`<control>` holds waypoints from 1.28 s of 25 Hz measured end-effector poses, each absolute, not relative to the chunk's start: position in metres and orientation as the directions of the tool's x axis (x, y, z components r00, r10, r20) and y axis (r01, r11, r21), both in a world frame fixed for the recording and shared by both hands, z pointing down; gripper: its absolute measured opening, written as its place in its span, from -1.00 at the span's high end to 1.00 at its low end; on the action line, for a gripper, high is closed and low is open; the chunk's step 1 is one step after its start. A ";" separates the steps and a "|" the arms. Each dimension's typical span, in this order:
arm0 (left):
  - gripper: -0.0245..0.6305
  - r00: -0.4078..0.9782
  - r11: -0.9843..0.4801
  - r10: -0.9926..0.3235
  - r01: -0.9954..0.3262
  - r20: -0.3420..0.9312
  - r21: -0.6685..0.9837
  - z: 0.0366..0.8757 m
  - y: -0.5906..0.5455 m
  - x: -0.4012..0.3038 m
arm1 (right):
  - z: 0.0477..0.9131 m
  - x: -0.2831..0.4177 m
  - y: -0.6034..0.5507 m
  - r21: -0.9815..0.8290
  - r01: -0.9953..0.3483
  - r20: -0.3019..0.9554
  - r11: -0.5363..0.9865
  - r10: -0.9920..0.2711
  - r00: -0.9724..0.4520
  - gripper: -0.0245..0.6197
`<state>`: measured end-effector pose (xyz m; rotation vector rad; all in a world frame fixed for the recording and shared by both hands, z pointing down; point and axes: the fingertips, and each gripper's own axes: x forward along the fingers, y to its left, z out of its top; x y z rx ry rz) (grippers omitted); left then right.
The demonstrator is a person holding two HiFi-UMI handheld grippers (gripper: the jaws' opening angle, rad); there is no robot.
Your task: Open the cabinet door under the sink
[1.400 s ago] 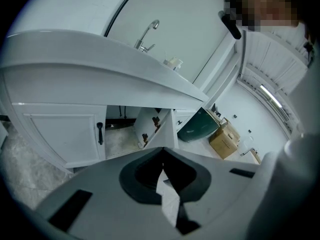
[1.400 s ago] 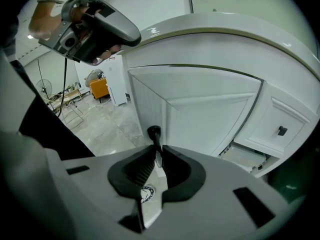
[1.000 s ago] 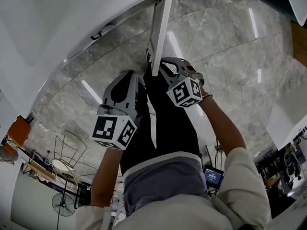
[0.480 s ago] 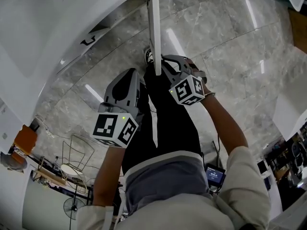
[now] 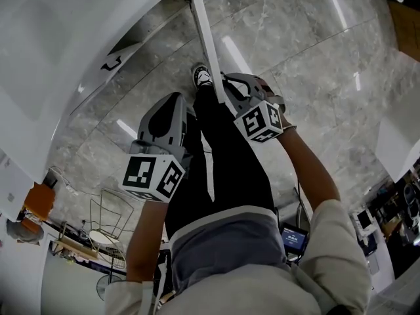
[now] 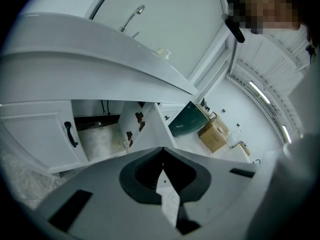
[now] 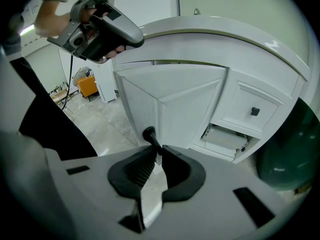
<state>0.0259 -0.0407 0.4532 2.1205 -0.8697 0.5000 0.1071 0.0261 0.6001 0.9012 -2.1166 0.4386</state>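
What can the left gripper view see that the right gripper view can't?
Only the left gripper view shows the faucet, the inside of the cupboard and a cardboard box. Only the right gripper view shows the door's black handle pinched in the right hand-held gripper, and a small drawer with a square knob. Both show the open white door and a dark green thing beside the cupboard.
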 end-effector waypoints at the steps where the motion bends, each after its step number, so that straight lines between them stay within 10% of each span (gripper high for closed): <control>1: 0.93 0.691 -0.468 -0.415 -0.720 0.591 0.513 0.453 -0.041 0.028 | 0.600 0.110 0.026 -0.010 -0.729 0.772 0.685 -0.458 -0.441 0.77; 32: 0.93 0.717 -0.515 -0.373 -0.688 0.588 0.511 0.454 -0.030 0.062 | 0.601 0.224 0.014 0.073 -0.827 0.783 0.558 -0.546 -0.299 0.81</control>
